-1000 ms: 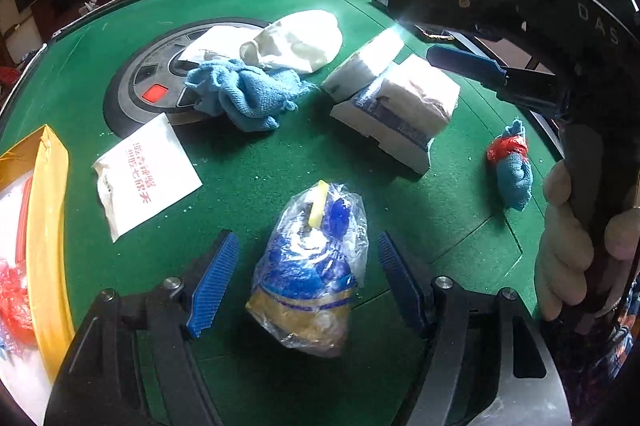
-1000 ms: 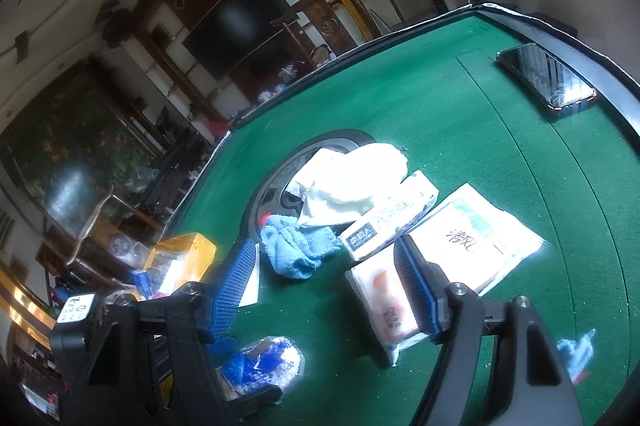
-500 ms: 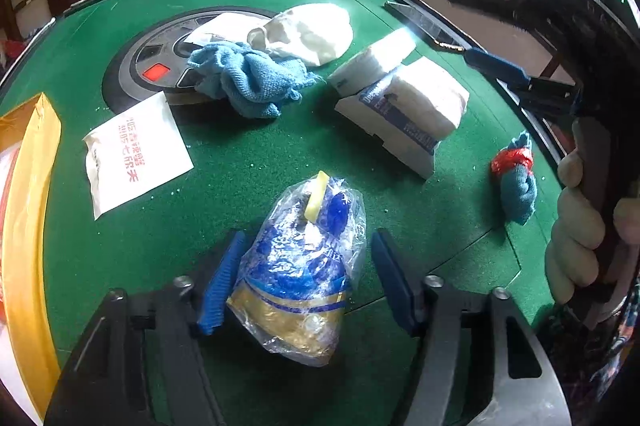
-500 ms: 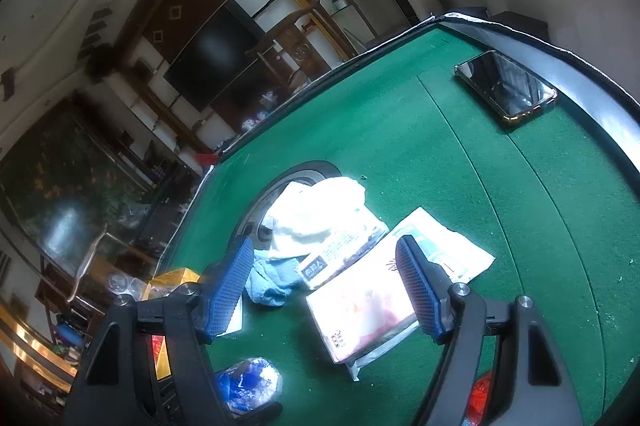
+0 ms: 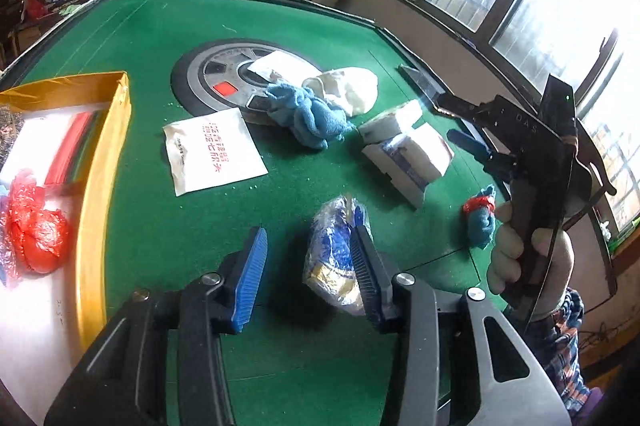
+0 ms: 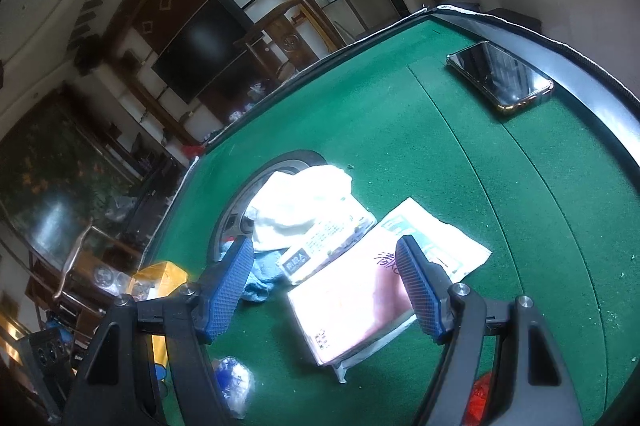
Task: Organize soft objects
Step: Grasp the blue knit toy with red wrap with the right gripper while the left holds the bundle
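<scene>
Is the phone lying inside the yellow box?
No, the phone lies on the green table near its edge, far from the yellow box.

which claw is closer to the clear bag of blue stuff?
Left. The left claw brackets the clear bag, its right finger against it. The right claw hovers open over the tissue pack, farther across the table.
</scene>
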`<state>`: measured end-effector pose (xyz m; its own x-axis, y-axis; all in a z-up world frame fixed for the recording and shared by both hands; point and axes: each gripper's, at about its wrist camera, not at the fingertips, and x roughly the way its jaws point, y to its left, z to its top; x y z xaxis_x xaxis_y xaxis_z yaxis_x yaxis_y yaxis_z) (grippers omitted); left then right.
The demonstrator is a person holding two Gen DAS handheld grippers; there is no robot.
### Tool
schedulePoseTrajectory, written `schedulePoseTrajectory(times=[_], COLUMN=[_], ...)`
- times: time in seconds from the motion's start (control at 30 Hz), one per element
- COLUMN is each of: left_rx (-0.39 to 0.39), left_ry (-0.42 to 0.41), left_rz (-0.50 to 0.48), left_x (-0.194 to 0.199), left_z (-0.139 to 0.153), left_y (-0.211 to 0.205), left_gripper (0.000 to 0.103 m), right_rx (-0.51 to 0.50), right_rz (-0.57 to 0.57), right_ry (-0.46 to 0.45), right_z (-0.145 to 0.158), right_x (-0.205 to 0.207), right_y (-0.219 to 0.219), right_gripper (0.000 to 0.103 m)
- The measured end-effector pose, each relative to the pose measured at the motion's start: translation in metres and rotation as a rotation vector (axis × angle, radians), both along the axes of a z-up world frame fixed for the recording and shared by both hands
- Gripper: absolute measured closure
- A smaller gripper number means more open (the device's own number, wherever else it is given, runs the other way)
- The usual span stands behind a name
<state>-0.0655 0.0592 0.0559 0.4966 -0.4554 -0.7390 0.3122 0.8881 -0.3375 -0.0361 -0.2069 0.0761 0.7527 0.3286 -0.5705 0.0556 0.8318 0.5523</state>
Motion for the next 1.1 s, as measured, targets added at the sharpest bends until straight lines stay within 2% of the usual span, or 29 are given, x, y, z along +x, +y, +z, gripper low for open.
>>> schedulePoseTrajectory(times=[0.03, 0.1, 0.17, 0.23, 0.33, 0.37, 0.4, 0.47, 0.5, 0.57, 0.7, 0.83, 0.97, 1.1], left_rx=[0.007, 0.057, 0.112, 0.148, 0.249, 0.268, 0.279, 0.224, 0.183, 0.147, 0.049, -0.03, -0.073, -0.032], left_ry=[0.003, -0.017, -0.035, -0.017, 0.009, -0.028, -0.019, 0.003, 0.007, -0.025, -0.043, -0.061, -0.051, -0.061], left_rz=[-0.018, -0.034, -0.05, -0.078, -0.087, -0.083, -0.084, -0.101, -0.094, -0.067, -0.043, 0.0, 0.083, 0.199], left_x=[0.002, 0.005, 0.006, 0.009, 0.014, 0.012, 0.012, 0.012, 0.012, 0.009, -0.001, -0.015, -0.022, -0.027], left_z=[-0.003, -0.007, -0.01, -0.018, -0.036, -0.036, -0.037, -0.031, -0.027, -0.017, -0.001, 0.014, 0.023, 0.029], left_y=[-0.004, -0.013, -0.027, -0.042, -0.062, -0.065, -0.066, -0.06, -0.053, -0.041, -0.021, 0.008, 0.048, 0.093], left_gripper=[0.048, 0.03, 0.028, 0.028, 0.029, 0.028, 0.029, 0.061, 0.061, 0.061, 0.061, 0.061, 0.061, 0.061], right_rx=[-0.013, -0.03, -0.046, -0.051, -0.052, -0.046, -0.035, -0.031, -0.028, -0.042, -0.147, -0.133, -0.12, -0.213], right_rz=[-0.003, -0.009, -0.017, -0.021, -0.034, -0.044, -0.058, -0.085, -0.086, -0.09, -0.116, -0.084, -0.029, -0.017], right_ry=[0.006, 0.009, 0.003, 0.0, -0.013, -0.023, -0.031, -0.026, -0.028, -0.012, 0.059, 0.141, 0.178, 0.21], right_z=[0.0, 0.001, 0.002, 0.003, 0.007, 0.01, 0.012, 0.016, 0.017, 0.017, 0.011, -0.007, -0.017, -0.023], right_x=[0.002, 0.001, -0.001, -0.003, -0.007, -0.009, -0.012, -0.025, -0.033, -0.047, -0.068, -0.076, -0.077, -0.074], right_y=[0.001, 0.002, 0.003, 0.002, -0.003, -0.007, -0.011, -0.022, -0.028, -0.041, -0.061, -0.067, -0.049, -0.025], right_gripper=[0.035, 0.035, 0.035, 0.035, 0.035, 0.035, 0.035, 0.034, 0.034, 0.034, 0.034, 0.034, 0.034, 0.036])
